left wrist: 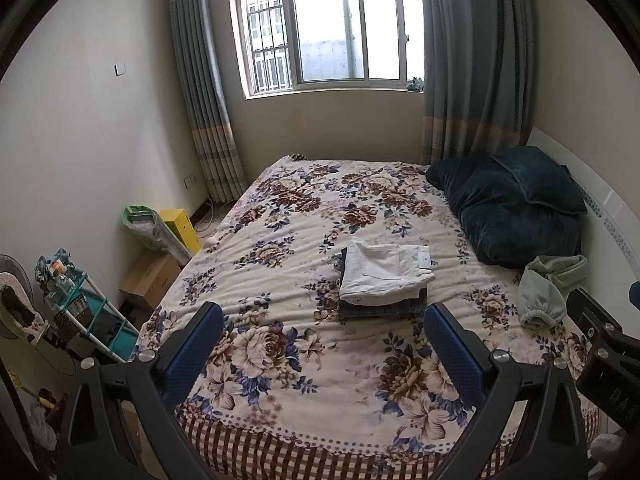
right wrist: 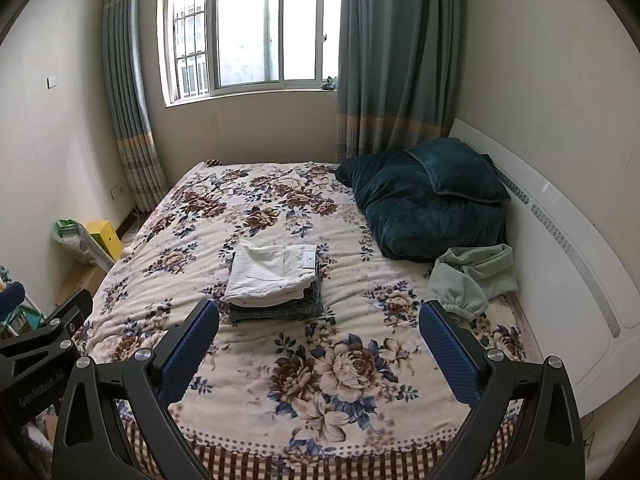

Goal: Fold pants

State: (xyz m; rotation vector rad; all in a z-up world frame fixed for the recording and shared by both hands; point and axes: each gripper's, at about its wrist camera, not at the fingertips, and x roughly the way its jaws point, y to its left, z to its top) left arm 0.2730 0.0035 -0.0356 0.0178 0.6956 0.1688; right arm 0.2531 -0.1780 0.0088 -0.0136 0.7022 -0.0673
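Note:
A stack of folded pants lies mid-bed: white pants [left wrist: 384,274] [right wrist: 270,270] on top of folded dark jeans [left wrist: 380,309] [right wrist: 276,307]. Crumpled pale green pants [left wrist: 550,288] [right wrist: 474,276] lie at the bed's right side by the headboard. My left gripper [left wrist: 324,316] is open and empty, held above the bed's near end, short of the stack. My right gripper [right wrist: 320,314] is open and empty, also above the near end, with the stack ahead left and the green pants ahead right. Each gripper's body shows at the edge of the other's view.
The bed has a floral blanket [left wrist: 304,360] [right wrist: 304,216]. A dark teal quilt with a pillow [left wrist: 516,204] [right wrist: 436,196] lies against the white headboard [right wrist: 560,248]. A yellow box [left wrist: 182,228], cardboard box [left wrist: 150,278] and teal rack [left wrist: 92,320] stand left of the bed.

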